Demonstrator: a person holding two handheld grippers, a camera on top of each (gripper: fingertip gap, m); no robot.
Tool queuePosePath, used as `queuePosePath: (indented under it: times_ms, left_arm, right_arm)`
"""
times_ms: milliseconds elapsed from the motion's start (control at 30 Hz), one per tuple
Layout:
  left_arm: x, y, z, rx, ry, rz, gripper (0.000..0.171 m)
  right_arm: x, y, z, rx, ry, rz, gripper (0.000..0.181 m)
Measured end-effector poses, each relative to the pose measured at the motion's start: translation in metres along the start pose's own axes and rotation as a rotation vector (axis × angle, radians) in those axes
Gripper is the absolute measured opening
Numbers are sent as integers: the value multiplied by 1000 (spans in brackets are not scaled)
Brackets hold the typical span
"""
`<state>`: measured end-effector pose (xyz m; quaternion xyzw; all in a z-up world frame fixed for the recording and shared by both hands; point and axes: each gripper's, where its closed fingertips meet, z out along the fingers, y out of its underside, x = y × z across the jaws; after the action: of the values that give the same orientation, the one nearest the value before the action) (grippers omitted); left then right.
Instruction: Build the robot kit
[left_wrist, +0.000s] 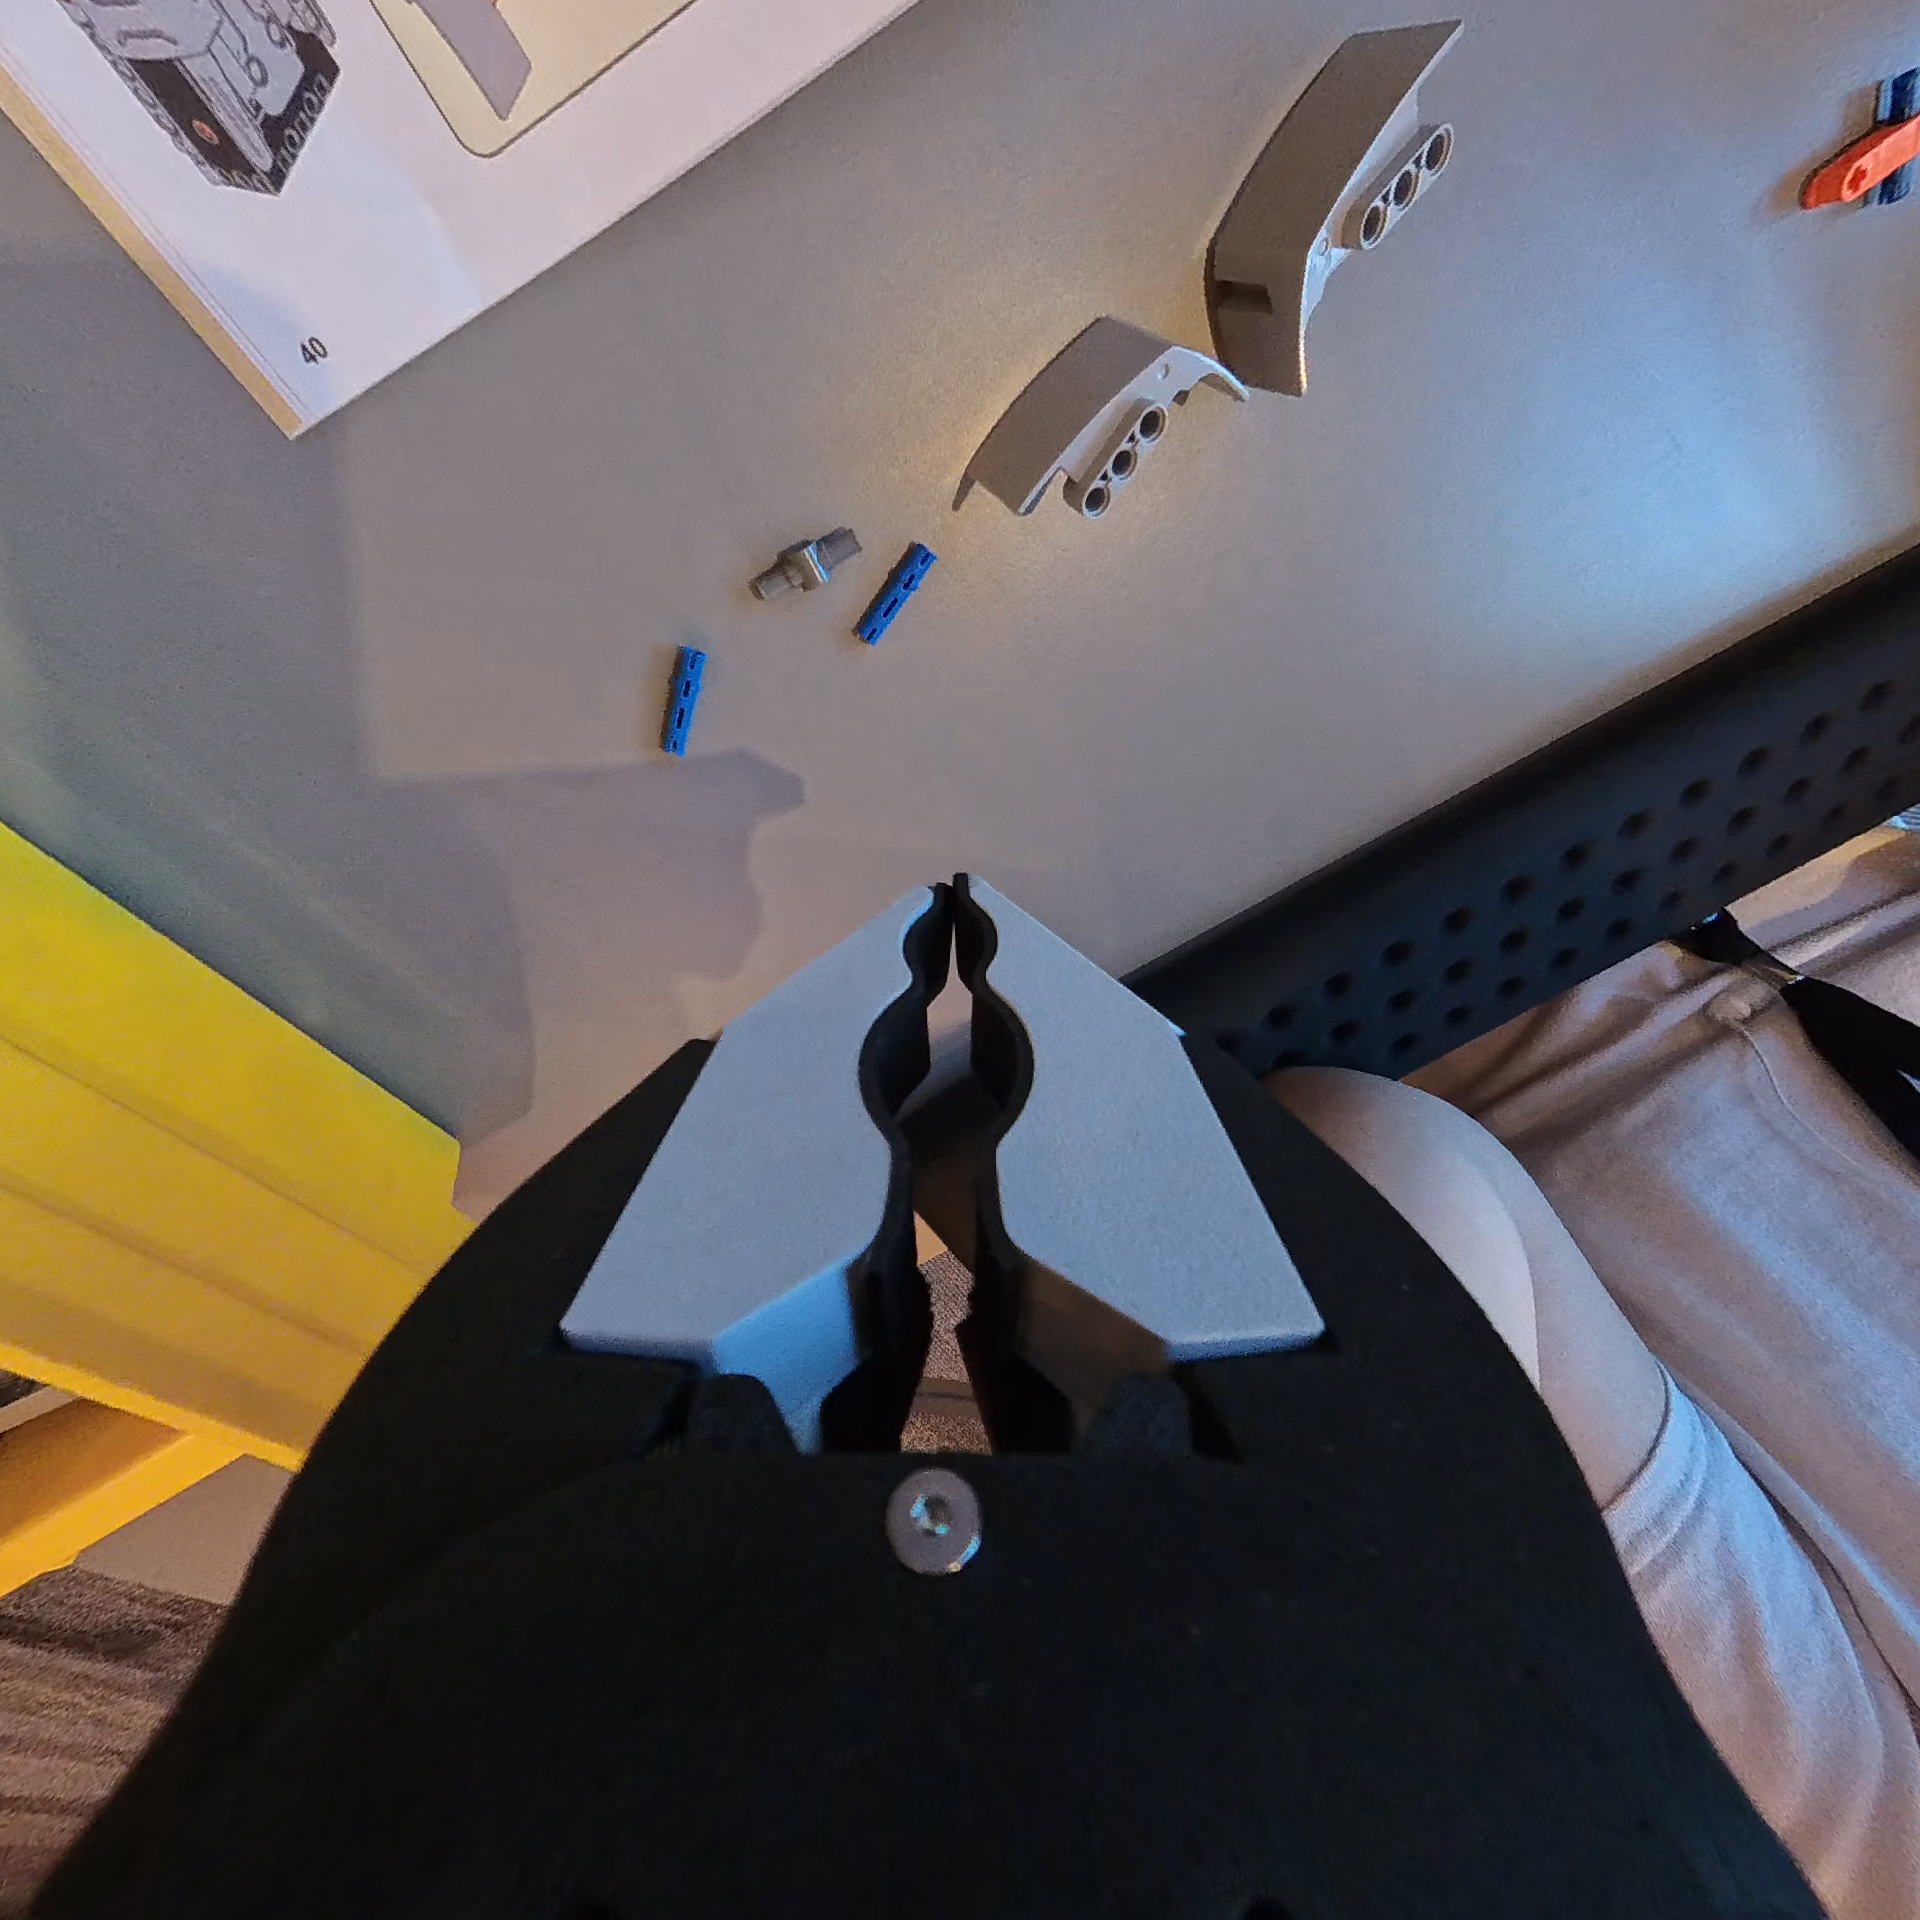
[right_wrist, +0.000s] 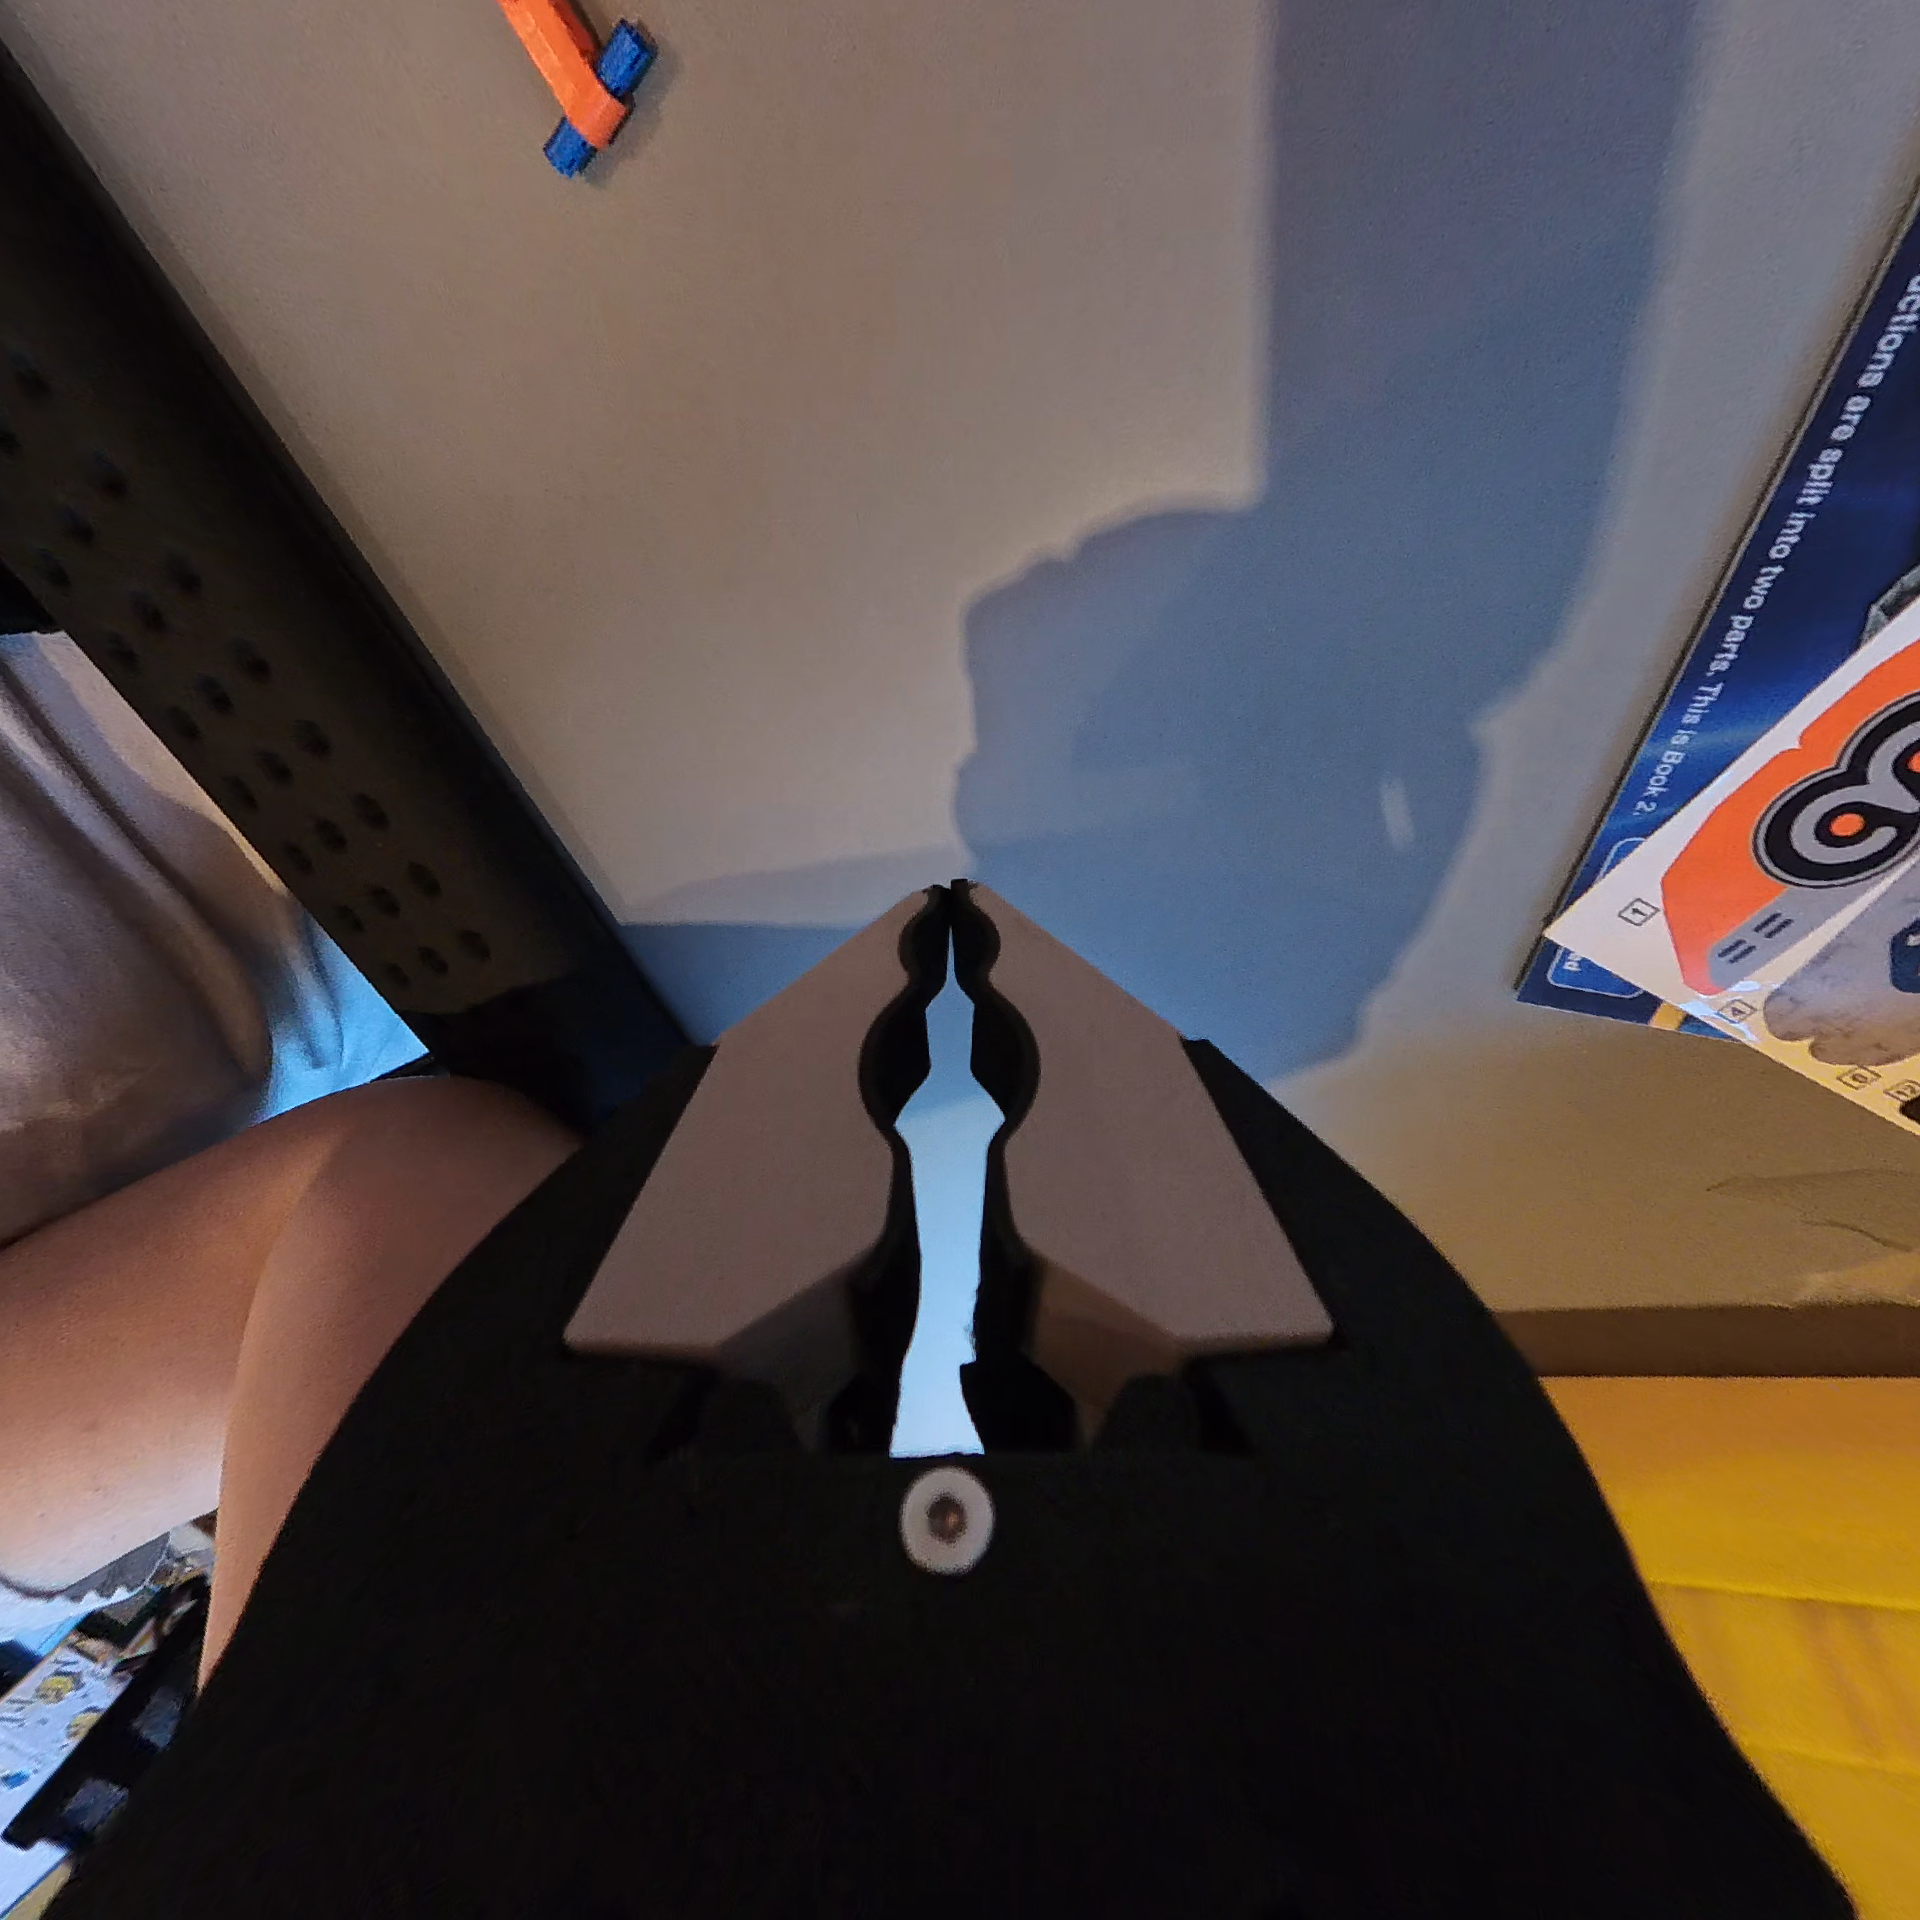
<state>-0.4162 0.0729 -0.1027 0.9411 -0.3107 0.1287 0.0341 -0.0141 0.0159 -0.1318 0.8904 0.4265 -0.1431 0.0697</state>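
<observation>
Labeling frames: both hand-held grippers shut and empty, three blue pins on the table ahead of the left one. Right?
Nearly. The left wrist view shows two blue pins, not three. The left hand-held gripper and the right hand-held gripper are shut and empty.

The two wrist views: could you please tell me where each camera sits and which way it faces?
Left wrist view: sits behind the shut left gripper, looking down along it at the table with two blue pins, a grey connector, two grey panels and a booklet; a person's arm shows.
Right wrist view: sits behind the shut right gripper, facing mostly bare table and a manual; an arm shows.
Shared: the table, its perforated black rail and the orange-and-blue piece.
</observation>
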Motion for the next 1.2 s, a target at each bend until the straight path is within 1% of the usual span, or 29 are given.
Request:
queuePosePath:
  times_ms: [133,233,267,300,367,433,500,600,800,967,1100,1200]
  left_arm:
    - [-3,1,1,-2,1,-15,0]
    - [-15,-4,2,19,-28,-53,0]
    - [-21,-9,3,38,-41,-70,3]
    - [-26,-15,5,54,-34,-87,10]
    - [-30,-20,11,47,4,-140,21]
    - [-36,-19,17,14,-7,-163,25]
    - [-41,-23,21,7,-27,-148,29]
    - [-47,-25,25,-22,-71,-132,28]
    - [-55,-24,36,-83,-126,-67,22]
    - [-59,-25,43,-104,-127,-57,17]
    - [-59,-20,49,-137,-104,-70,15]
    - [-57,-16,50,-157,-87,-85,7]
  right_arm:
    - [1,2,2,-11,-10,11,0]
    - [0,1,2,-9,-14,8,0]
    - [0,1,2,-9,-16,7,0]
    - [0,1,2,-9,-18,6,0]
    - [0,1,2,-8,-21,8,0]
    - [-1,1,2,-9,-26,10,0]
    - [0,2,2,-8,-28,13,0]
    - [0,2,1,-3,-31,19,0]
    - [1,4,1,3,-39,26,0]
    - [1,5,0,6,-45,29,0]
    - [1,6,0,7,-49,32,0]
    - [1,6,1,9,-54,37,0]
